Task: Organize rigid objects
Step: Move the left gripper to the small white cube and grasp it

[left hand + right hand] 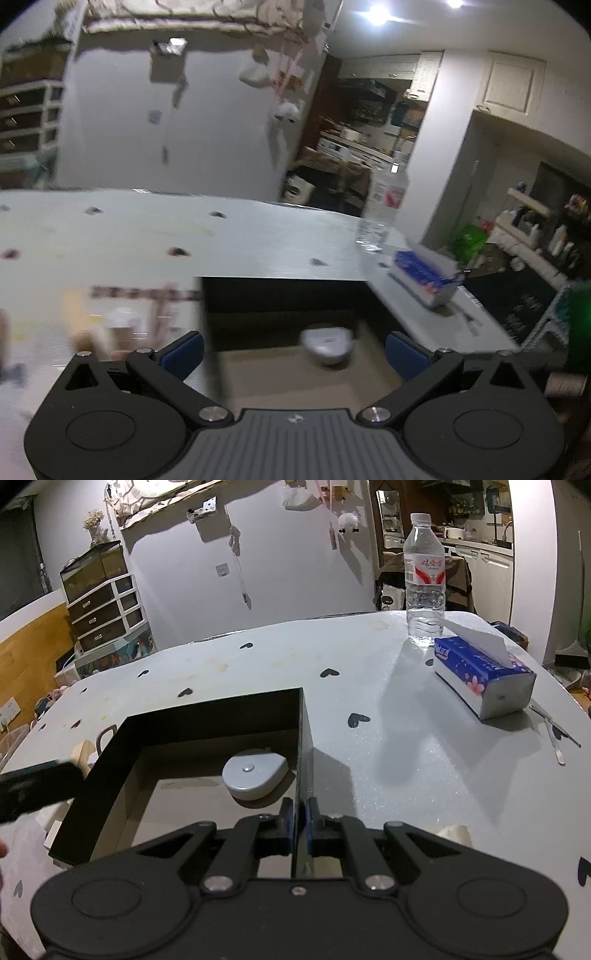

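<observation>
Right tongs pinching box wall, left tongs spread

The left gripper has a matte black body with two round embossed discs, angular linkage arms pinned by silver screws, blue fingertip pads, and a ribbed grey centre plate bearing a small logo. The right gripper shows the same black housing, silver pivot screws and blue pads.
</observation>
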The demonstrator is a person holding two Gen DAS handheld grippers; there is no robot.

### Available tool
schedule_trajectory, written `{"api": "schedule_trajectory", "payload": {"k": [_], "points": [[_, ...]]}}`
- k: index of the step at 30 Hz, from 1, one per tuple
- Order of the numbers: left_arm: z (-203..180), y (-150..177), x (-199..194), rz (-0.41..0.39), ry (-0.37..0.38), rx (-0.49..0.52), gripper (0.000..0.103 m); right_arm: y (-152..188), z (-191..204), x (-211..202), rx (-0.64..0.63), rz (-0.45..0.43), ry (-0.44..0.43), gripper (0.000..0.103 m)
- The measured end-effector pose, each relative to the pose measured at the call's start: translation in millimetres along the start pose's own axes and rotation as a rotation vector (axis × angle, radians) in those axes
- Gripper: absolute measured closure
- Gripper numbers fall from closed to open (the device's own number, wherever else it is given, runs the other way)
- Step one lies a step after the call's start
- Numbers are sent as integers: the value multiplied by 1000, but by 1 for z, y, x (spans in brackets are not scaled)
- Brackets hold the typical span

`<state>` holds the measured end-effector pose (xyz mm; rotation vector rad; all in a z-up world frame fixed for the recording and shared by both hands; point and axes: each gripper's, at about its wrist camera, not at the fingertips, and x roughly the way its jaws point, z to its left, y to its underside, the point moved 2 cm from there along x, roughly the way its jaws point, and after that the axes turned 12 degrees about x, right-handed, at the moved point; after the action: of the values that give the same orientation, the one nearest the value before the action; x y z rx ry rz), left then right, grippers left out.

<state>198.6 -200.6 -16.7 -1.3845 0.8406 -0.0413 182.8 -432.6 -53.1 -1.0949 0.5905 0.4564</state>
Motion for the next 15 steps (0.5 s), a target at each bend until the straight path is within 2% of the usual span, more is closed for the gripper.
{"api": "schedule_trajectory", "payload": {"k": [4,8,12,15], "points": [[21,17,-22,-10,-113,39,0,1,0,-1,4,-9,-1,96],[44,38,-36,13,-214,27,0,2,0,-1,10,-13,-2,96],[66,65,-42,62,-246,-34,0,3,2,-2,-2,-17,3,96],[73,82,-43,78,-269,-67,9,3,2,-2,0,-18,3,96]]}}
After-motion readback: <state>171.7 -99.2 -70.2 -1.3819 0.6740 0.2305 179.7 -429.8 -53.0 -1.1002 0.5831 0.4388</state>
